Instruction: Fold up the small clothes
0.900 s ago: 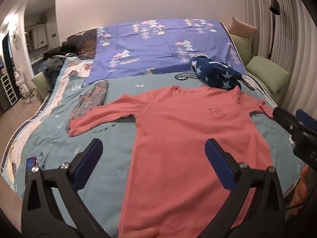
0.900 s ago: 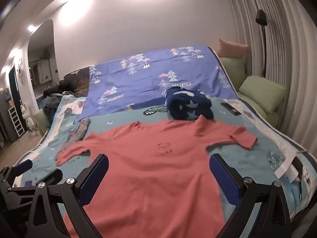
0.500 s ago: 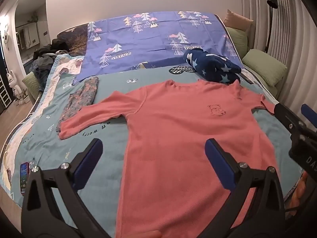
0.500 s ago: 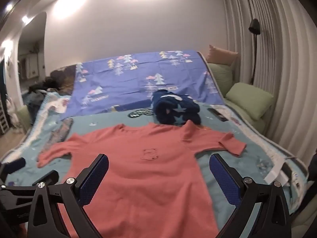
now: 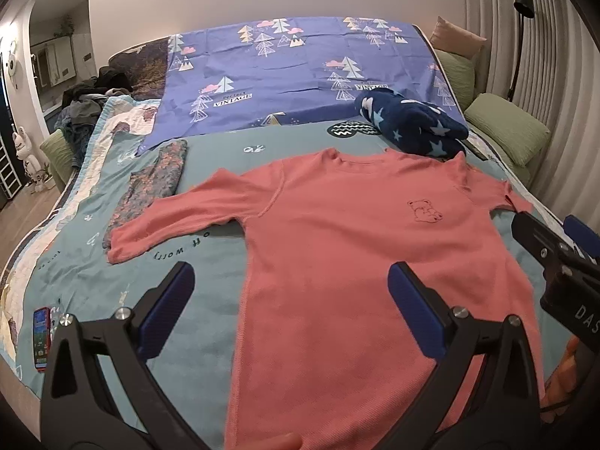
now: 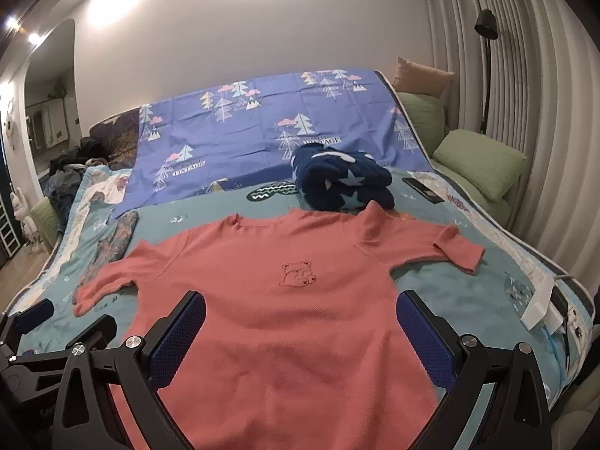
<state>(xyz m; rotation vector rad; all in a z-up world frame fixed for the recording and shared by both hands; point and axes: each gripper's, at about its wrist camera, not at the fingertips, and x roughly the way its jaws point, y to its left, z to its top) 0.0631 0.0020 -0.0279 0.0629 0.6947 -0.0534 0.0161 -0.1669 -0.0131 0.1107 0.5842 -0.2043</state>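
A coral long-sleeved shirt (image 5: 348,247) with a small bear print lies flat, front up, on the teal bed cover; it also shows in the right wrist view (image 6: 285,311). Both sleeves are spread out to the sides. My left gripper (image 5: 290,307) is open and empty above the shirt's lower left part. My right gripper (image 6: 300,333) is open and empty above the shirt's lower middle. The right gripper's fingers (image 5: 543,240) show at the right edge of the left wrist view.
A rolled navy star blanket (image 5: 412,127) lies just beyond the shirt's collar. A floral garment (image 5: 150,187) lies to the left of the left sleeve. A phone (image 5: 41,332) lies at the bed's near left edge. A purple tree-print sheet (image 5: 300,67) covers the far half.
Both grippers have moved slightly, and the views have shifted a little over the shirt. The shirt has not moved. Both grippers stay open.
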